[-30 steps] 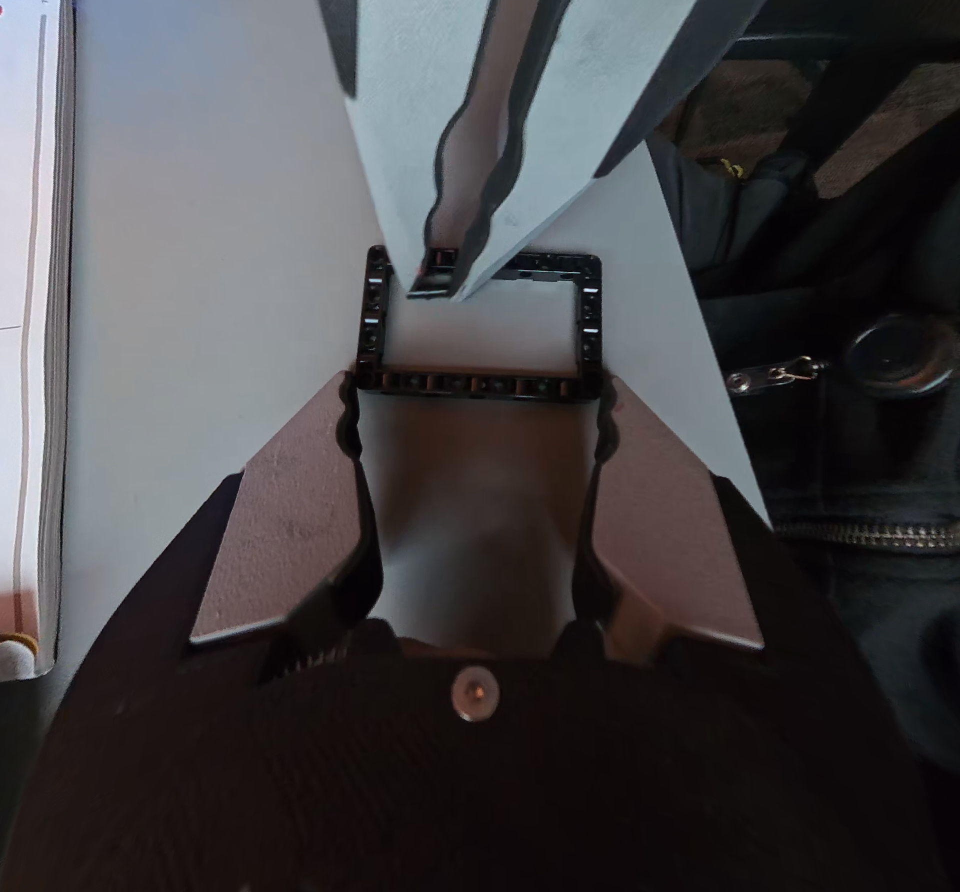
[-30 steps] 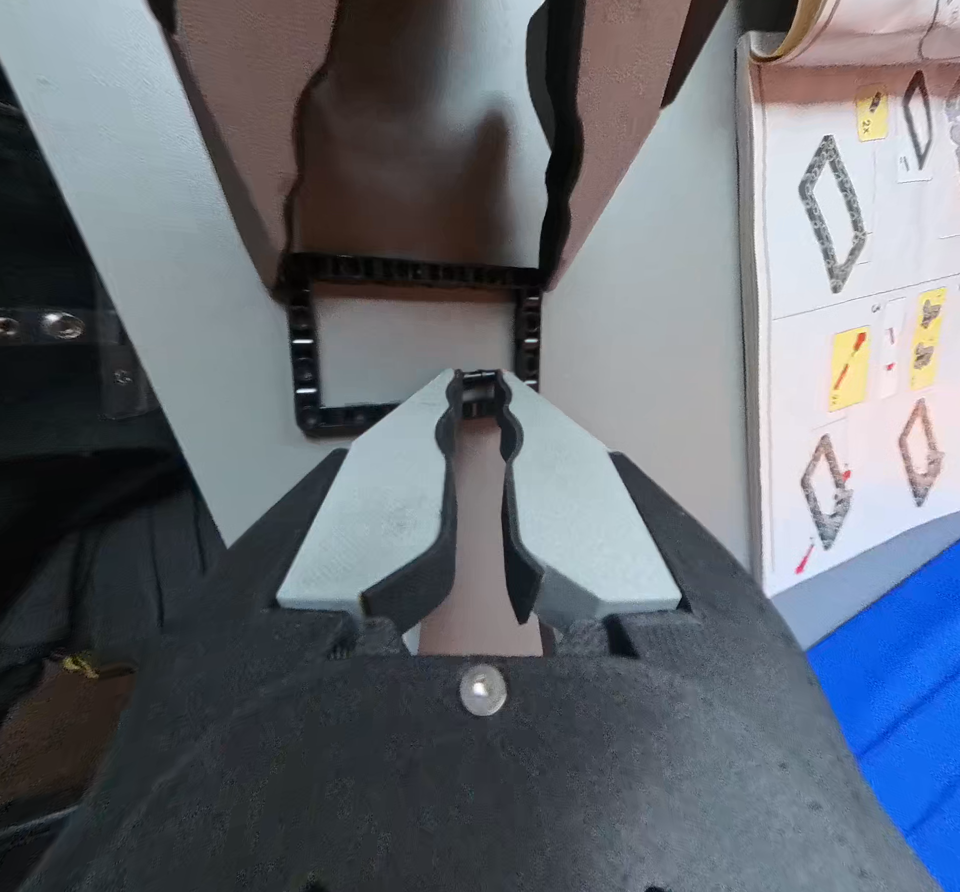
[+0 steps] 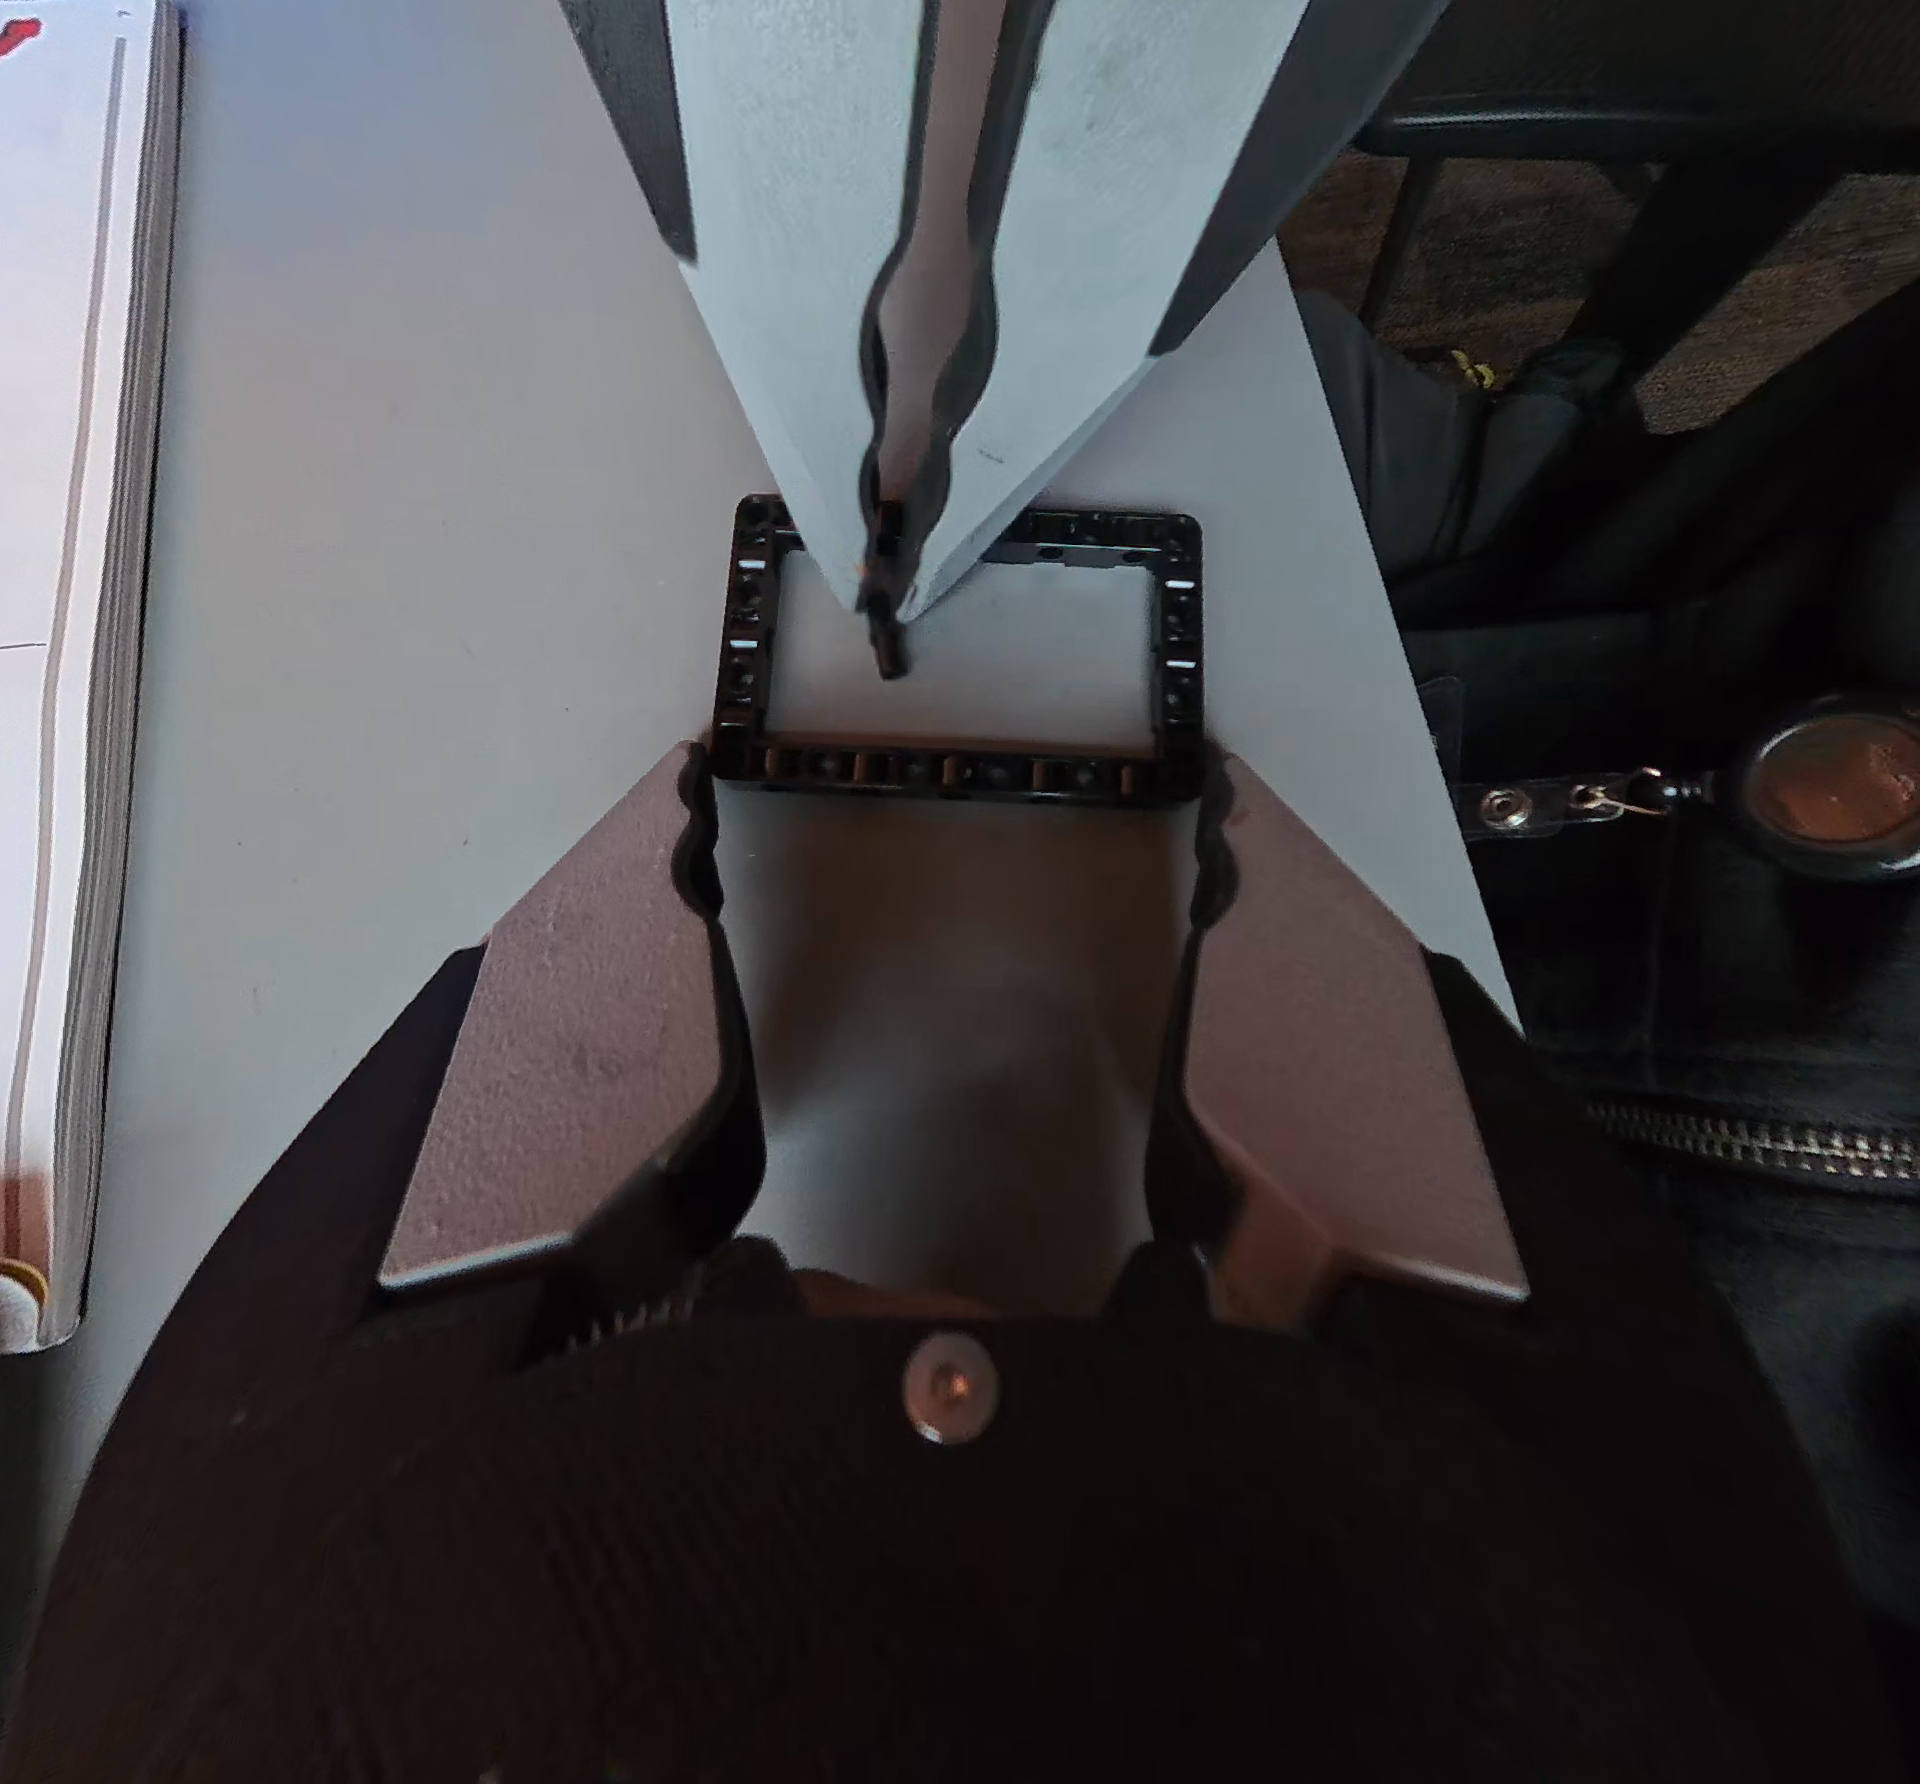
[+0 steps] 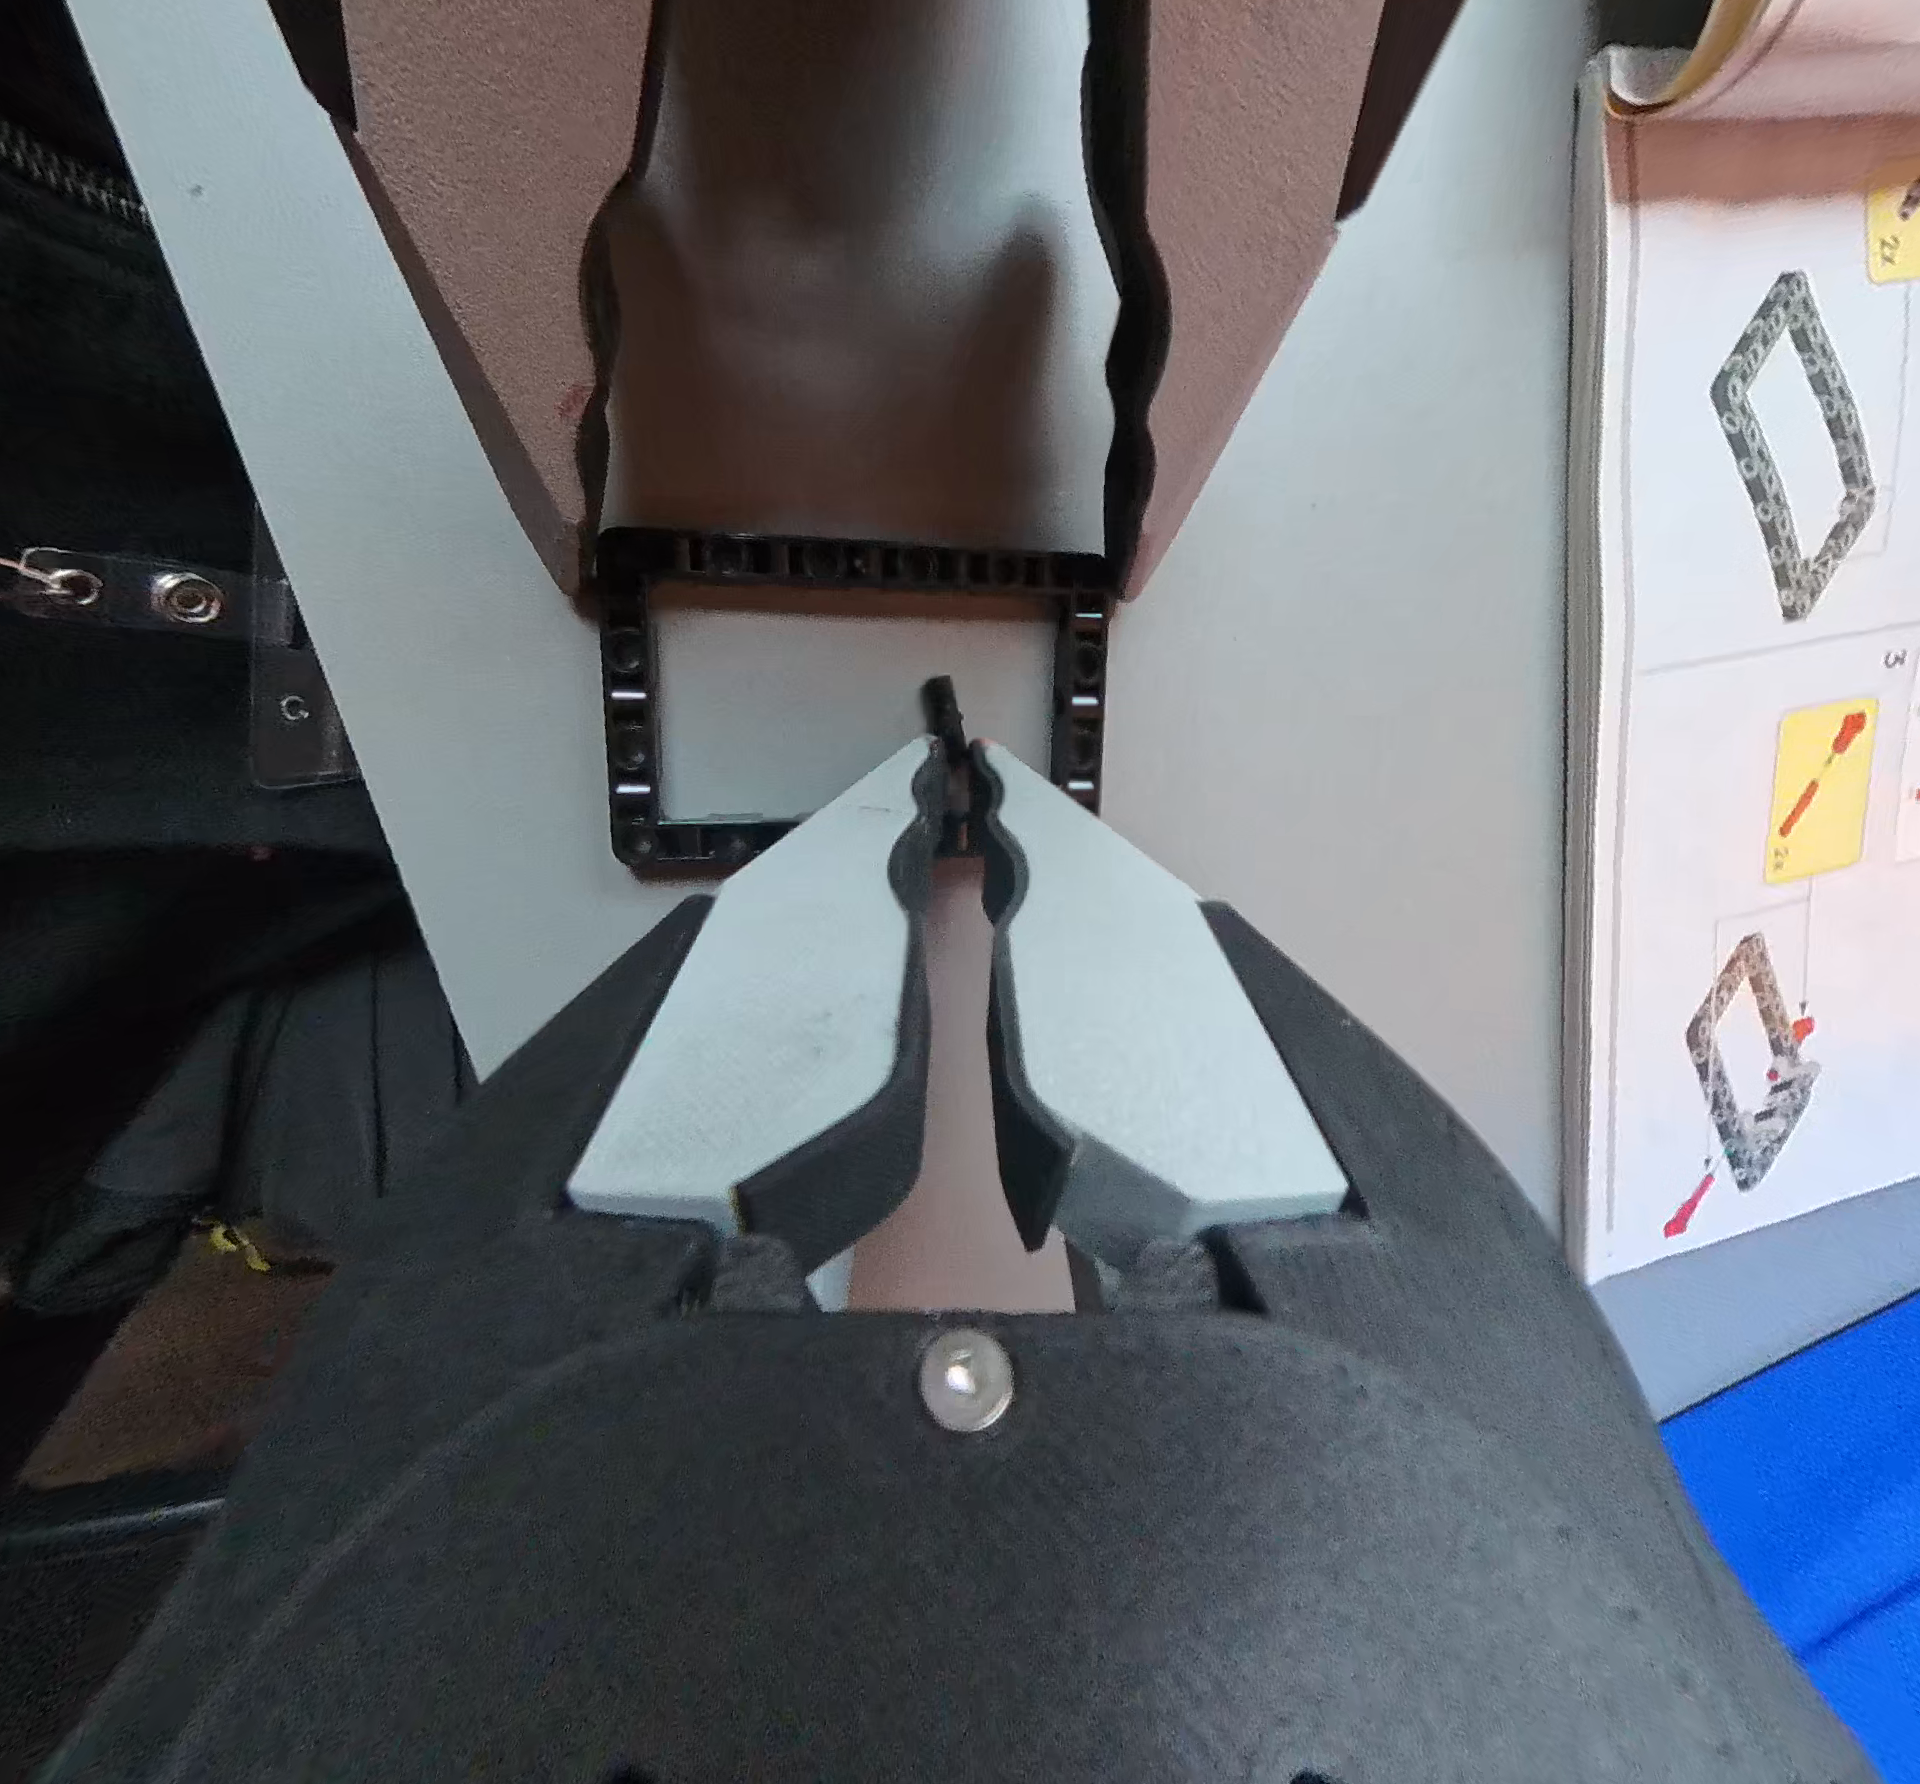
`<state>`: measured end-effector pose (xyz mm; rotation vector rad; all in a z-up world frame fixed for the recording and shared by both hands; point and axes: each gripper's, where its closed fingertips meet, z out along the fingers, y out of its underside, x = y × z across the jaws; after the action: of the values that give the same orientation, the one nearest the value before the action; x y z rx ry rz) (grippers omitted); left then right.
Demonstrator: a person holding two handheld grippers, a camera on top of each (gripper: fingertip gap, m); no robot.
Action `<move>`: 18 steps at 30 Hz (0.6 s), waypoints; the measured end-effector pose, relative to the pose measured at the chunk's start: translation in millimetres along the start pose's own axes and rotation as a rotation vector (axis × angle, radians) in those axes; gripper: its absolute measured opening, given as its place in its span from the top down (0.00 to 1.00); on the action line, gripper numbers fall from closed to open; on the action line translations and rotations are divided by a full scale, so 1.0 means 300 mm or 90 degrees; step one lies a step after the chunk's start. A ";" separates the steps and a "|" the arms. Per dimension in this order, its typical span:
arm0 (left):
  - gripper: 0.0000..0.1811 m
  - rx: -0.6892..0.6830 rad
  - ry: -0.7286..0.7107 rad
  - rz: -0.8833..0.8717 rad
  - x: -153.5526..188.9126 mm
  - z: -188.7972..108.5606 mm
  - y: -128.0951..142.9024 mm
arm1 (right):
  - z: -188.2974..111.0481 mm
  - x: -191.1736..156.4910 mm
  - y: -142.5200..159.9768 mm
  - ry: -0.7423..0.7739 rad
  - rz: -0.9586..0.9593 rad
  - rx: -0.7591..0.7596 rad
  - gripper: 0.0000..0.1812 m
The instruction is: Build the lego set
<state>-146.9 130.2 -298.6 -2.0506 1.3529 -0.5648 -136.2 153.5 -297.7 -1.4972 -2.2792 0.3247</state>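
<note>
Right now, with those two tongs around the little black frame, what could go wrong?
The right tongs pinch a small black pin only by its end, so it might twist or drop. The black frame lies near the table edge, held at just one side by the left tongs; a hard push could tip it or send it over.

frame's (image 3: 1172,635) far rail partly hidden

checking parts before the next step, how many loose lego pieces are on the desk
2. The black frame lies flat on the desk, held at its near corners by the left claw. The small black pin is pinched in the right claw. Others may be hidden.
</note>
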 end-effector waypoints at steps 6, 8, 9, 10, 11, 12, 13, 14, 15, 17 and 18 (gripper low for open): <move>0.50 0.003 0.001 0.001 0.000 0.000 0.001 | 0.015 0.019 -0.024 0.008 0.041 0.028 1.00; 0.50 0.004 0.003 0.003 0.000 -0.001 0.002 | 0.019 0.029 -0.030 0.028 0.054 0.042 1.00; 0.50 0.005 0.004 0.003 0.000 -0.001 0.002 | 0.020 0.031 -0.032 0.036 0.057 0.046 1.00; 0.50 0.006 0.005 0.004 0.000 -0.001 0.002 | 0.021 0.031 -0.035 0.042 0.058 0.050 1.00; 0.50 0.007 0.006 0.005 -0.001 -0.001 0.002 | 0.022 0.034 -0.037 0.051 0.058 0.051 1.00; 0.50 0.008 0.007 0.006 -0.001 -0.002 0.003 | 0.024 0.038 -0.038 0.064 0.058 0.051 1.00; 0.50 0.009 0.008 0.006 -0.001 -0.002 0.003 | 0.026 0.040 -0.042 0.073 0.059 0.053 1.00; 0.50 0.009 0.009 0.007 -0.001 -0.002 0.003 | 0.026 0.043 -0.042 0.080 0.062 0.052 1.00; 0.50 0.010 0.010 0.007 -0.001 -0.002 0.003 | 0.027 0.046 -0.042 0.085 0.066 0.051 1.00; 0.50 0.012 0.011 0.008 -0.001 -0.002 0.003 | 0.027 0.047 -0.042 0.092 0.069 0.052 1.00; 0.50 0.012 0.011 0.008 -0.001 -0.002 0.003 | 0.027 0.048 -0.042 0.099 0.064 0.053 1.00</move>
<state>-148.2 130.1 -298.8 -2.0252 1.3649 -0.5895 -155.2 161.6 -297.1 -1.5419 -2.0500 0.3165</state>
